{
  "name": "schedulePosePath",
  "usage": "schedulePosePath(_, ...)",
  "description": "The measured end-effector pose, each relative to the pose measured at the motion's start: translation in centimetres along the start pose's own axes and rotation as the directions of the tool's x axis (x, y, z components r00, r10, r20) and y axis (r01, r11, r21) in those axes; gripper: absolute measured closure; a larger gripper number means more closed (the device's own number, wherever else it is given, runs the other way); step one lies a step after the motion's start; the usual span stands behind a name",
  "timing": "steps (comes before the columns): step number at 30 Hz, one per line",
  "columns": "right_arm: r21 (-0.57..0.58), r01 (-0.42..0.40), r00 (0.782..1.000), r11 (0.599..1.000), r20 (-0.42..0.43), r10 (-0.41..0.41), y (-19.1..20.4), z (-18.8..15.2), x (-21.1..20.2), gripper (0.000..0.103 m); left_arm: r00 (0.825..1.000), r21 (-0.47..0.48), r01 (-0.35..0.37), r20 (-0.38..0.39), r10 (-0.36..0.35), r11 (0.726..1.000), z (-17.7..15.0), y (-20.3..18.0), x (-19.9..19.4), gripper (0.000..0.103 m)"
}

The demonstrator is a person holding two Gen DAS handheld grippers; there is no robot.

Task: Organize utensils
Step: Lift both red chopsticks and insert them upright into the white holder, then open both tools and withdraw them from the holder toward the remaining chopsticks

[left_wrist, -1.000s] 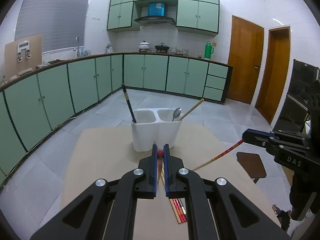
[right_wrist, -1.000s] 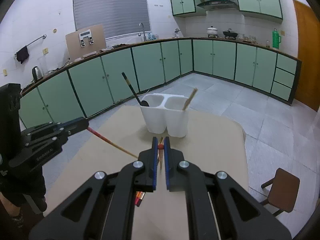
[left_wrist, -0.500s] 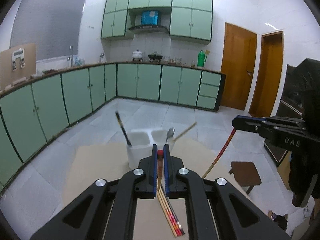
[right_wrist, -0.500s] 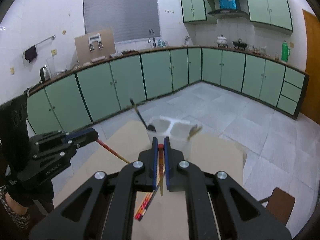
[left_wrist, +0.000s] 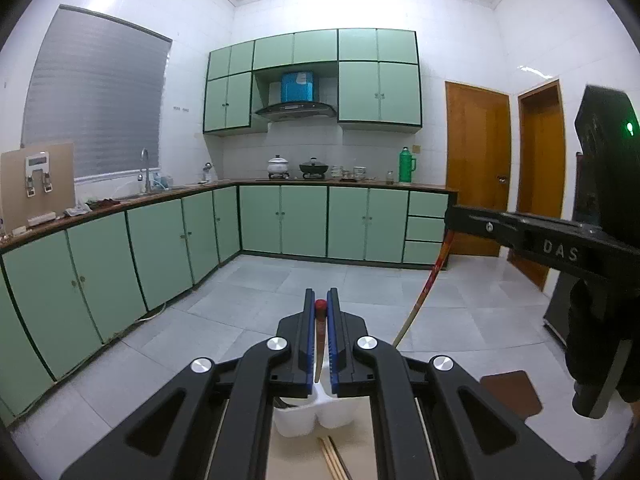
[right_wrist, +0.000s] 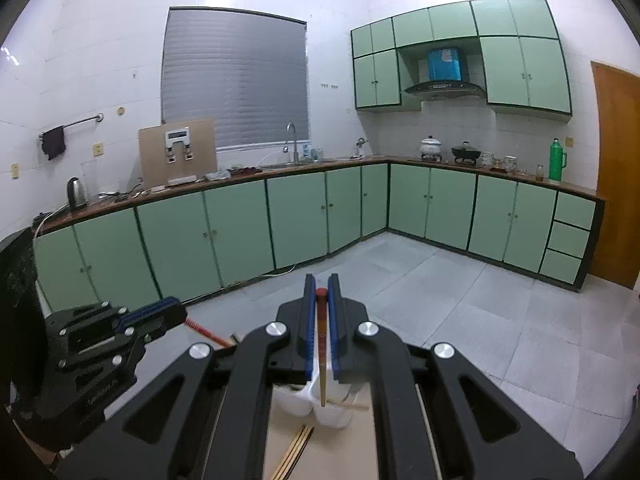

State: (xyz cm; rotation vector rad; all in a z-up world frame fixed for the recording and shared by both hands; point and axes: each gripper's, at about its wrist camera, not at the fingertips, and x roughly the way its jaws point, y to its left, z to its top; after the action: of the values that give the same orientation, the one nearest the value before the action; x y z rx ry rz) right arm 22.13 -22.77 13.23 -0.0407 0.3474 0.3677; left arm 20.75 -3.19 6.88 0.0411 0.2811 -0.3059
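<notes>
My left gripper [left_wrist: 320, 305] is shut on a red-tipped chopstick [left_wrist: 319, 332] that hangs down towards the white two-compartment holder [left_wrist: 308, 414] below. My right gripper [right_wrist: 321, 289] is shut on another red-tipped chopstick [right_wrist: 322, 356], its tip over the same holder [right_wrist: 320, 410]. The right gripper also shows in the left wrist view [left_wrist: 454, 220] with its chopstick [left_wrist: 420, 300]. The left gripper also shows in the right wrist view [right_wrist: 176, 308]. Loose chopsticks [left_wrist: 334, 458] lie on the beige table [left_wrist: 296, 456] in front of the holder; they also show in the right wrist view [right_wrist: 294, 450].
Green kitchen cabinets [left_wrist: 304, 224] line the far walls above a grey tiled floor. A brown stool [left_wrist: 510, 394] stands to the right of the table. Two wooden doors [left_wrist: 476, 168] are at the right.
Both grippers have risen and tilted up with their chopsticks. The holder has dropped to the bottom of both views and each chopstick now hangs steeply down over it.
</notes>
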Motion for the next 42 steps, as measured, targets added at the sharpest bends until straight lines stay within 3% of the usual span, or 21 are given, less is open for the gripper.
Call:
schedulePosePath(5,-0.011,0.033,0.999,0.999,-0.007,-0.033,-0.5,-0.7,4.0,0.098,0.999,0.001,-0.01,-0.034,0.01,1.0,-0.7,0.7,3.3,0.098)
schedulePosePath(14,0.04,0.026,0.994,0.999,-0.103,-0.022,-1.8,-4.7,10.5,0.098,0.994,-0.01,-0.019,-0.111,0.018,1.0,-3.5,1.9,8.1,0.097)
schedulePosePath(26,0.03,0.025,0.976,0.999,-0.218,-0.018,-1.3,-8.1,13.9,0.097,0.976,-0.039,-0.027,-0.219,0.018,0.999,-6.0,2.8,12.2,0.097)
schedulePosePath(30,0.05,0.036,0.98,0.998,-0.198,-0.025,-1.9,-8.0,12.5,0.085,0.979,-0.04,-0.037,-0.2,0.028,0.998,-5.8,2.8,11.2,0.093)
schedulePosePath(36,0.058,0.052,0.989,0.997,-0.144,-0.043,-2.1,-7.9,8.9,0.064,0.986,-0.048,-0.046,-0.164,0.037,0.998,-4.9,2.9,8.8,0.077)
schedulePosePath(42,0.076,0.068,0.993,0.995,-0.1,-0.061,-2.0,-9.6,4.0,0.043,0.993,-0.042,-0.045,-0.114,0.04,0.998,-5.2,1.7,4.1,0.053)
